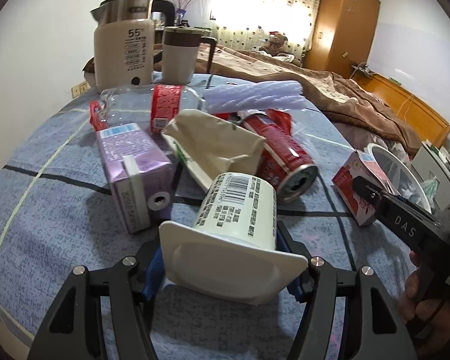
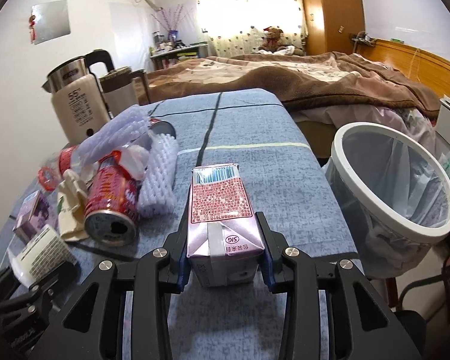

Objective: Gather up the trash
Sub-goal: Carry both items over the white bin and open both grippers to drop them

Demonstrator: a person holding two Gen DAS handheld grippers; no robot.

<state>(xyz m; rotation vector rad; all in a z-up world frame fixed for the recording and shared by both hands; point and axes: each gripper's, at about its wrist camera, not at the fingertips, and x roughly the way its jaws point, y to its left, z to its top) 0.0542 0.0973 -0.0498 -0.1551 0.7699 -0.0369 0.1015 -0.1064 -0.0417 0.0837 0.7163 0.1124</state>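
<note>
the left gripper (image 1: 228, 267) is low over the blue tablecloth (image 1: 45, 225), its fingers closed on a white yogurt cup (image 1: 240, 225) that lies on its side with the wide rim toward the camera. the right gripper (image 2: 223, 258) is level above the cloth and it clamps a pink drink carton (image 2: 222, 225) between both pads. far left of it lie a red can (image 2: 111, 207), white foam netting (image 2: 159, 177) and a purple carton (image 2: 33, 213). the cloth on the right of the carton is free up to the table edge. the white-rimmed bin (image 2: 396, 180) stands just beside this edge, on the right, its mouth tilted toward the camera.
</note>
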